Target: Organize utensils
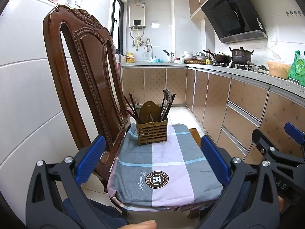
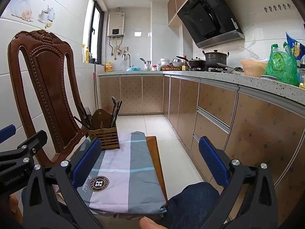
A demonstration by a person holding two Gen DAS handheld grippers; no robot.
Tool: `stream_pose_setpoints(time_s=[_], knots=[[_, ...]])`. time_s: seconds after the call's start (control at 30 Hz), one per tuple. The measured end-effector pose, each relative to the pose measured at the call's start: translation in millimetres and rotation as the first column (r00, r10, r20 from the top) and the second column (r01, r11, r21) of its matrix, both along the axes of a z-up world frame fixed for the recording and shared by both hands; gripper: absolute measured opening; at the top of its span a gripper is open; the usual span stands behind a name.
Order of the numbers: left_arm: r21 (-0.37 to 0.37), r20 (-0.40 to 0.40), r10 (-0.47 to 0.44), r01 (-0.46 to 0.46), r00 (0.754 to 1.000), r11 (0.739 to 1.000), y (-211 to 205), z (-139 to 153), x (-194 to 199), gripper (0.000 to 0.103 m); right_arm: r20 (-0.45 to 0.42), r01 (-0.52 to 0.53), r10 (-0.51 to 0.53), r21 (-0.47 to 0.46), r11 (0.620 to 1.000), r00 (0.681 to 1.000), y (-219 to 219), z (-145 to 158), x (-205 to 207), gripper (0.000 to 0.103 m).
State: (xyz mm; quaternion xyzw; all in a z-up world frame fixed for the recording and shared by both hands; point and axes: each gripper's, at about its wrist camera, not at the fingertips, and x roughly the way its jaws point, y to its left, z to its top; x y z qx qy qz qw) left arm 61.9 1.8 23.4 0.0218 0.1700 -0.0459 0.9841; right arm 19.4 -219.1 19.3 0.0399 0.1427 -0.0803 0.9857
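Utensil handles (image 1: 150,112) hidden inside slatted caddy (image 1: 152,132)

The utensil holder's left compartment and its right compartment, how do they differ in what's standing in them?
The left compartment holds dark chopsticks and a fork that lean outward toward the chair back; the right compartment holds a metal spoon with dark sticks, standing closer to upright. The left bunch spreads wide, the right one stays tight. Both sit in the same slatted holder on the checked cloth.
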Motion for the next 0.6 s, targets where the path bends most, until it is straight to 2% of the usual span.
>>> stream_pose_setpoints(time_s=[0.6], knots=[[0.029,0.005,0.024,-0.025,1.000,0.999,-0.8,-2.4,-1.7,0.099,0.010,0.004,-0.004,-0.006,1.000,1.000,3.9,1.6,-2.4,0.100]])
